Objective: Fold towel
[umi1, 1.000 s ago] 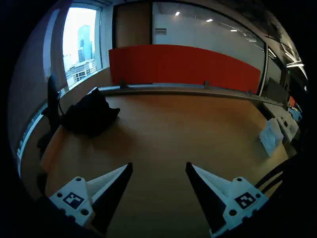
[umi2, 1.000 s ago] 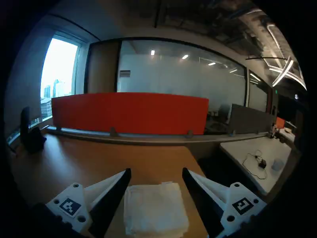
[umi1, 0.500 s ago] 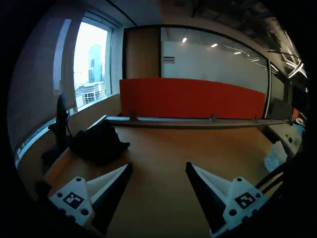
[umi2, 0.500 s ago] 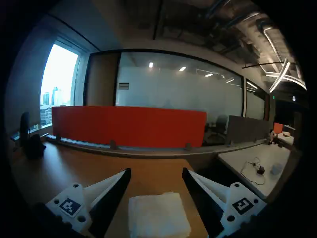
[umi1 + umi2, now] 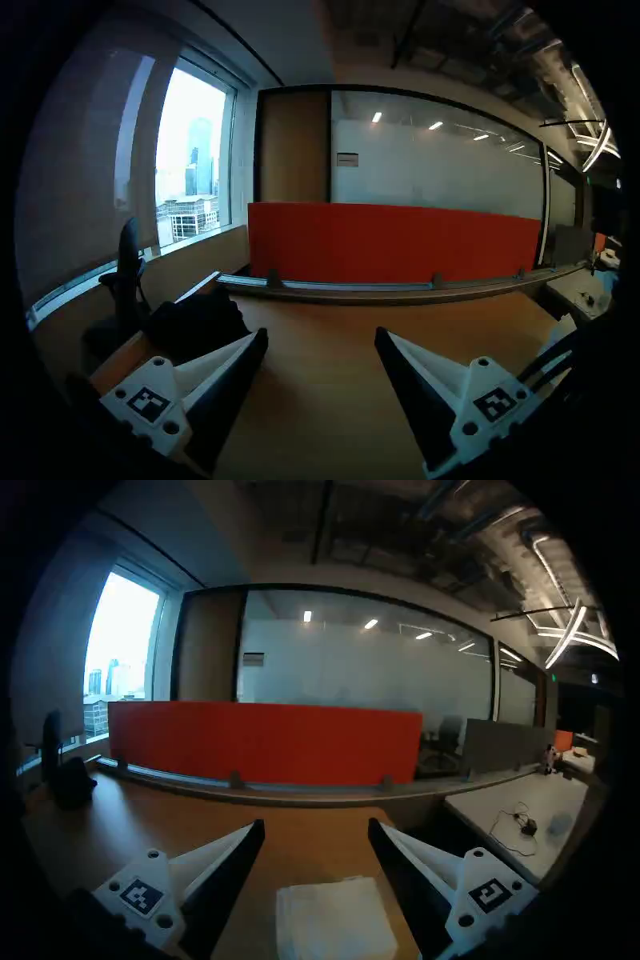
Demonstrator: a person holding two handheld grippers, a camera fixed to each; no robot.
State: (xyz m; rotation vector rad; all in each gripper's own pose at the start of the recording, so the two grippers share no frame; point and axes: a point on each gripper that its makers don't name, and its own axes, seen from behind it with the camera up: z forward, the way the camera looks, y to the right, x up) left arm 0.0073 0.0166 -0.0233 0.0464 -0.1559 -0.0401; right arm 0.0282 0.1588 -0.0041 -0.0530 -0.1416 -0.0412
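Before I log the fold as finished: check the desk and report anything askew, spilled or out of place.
Nothing stands out. The white towel lies folded square and flat on the wooden desk, in front of the open right gripper, not gripped. A dark bag sits at the desk's window end.

The right hand-held gripper (image 5: 314, 826) hangs with its two fingers spread wide, nothing between the tips. A folded white towel (image 5: 336, 918) lies flat on the wooden desk (image 5: 160, 820), low between the fingers and touching neither. An orange partition (image 5: 264, 742) stands along the desk's far edge. A dark object (image 5: 70, 782) sits far left below the window (image 5: 120, 668). A cable (image 5: 520, 822) lies on the white desk (image 5: 488, 788) at right.
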